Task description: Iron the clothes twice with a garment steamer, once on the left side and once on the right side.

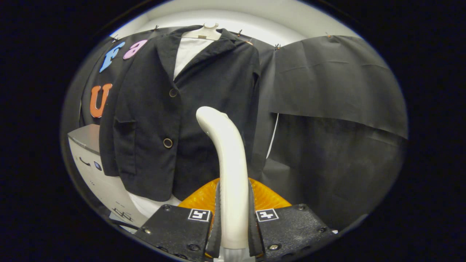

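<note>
A black jacket (189, 109) hangs on a white hanger (205, 32) over a white shirt (187, 51), straight ahead of the fingers. The garment steamer's white handle (227, 163) rises between my fingers and curves toward the jacket's lower right panel. My gripper (233, 218) is shut on that handle, both pads pressing its sides. The steamer's orange translucent body (267, 196) shows just behind the fingers. The steamer's head points away, so its face is hidden, and I cannot tell whether it touches the cloth.
A grey-topped white machine (91, 160) stands low to the left, partly behind the jacket. Black booth cloth (335, 109) covers the wall to the right, with a white cord (273, 136) hanging beside the jacket.
</note>
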The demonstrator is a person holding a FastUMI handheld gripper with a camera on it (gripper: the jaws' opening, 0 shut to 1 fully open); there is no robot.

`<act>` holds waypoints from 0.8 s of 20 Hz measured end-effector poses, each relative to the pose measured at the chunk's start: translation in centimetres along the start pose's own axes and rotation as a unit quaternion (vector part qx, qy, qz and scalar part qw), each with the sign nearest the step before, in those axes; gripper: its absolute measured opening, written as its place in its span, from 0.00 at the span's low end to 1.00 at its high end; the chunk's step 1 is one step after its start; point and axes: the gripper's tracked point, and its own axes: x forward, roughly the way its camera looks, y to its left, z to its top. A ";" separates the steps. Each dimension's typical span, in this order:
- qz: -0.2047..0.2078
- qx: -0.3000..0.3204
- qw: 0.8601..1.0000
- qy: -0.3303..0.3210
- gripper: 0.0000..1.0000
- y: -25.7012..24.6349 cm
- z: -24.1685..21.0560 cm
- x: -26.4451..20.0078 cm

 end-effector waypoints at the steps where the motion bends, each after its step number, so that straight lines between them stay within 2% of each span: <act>1: 0.001 -0.003 1.000 0.003 0.32 0.4 -0.7 -0.3; 16: 0.006 -0.046 0.992 0.117 0.33 2.9 -14.1 0.2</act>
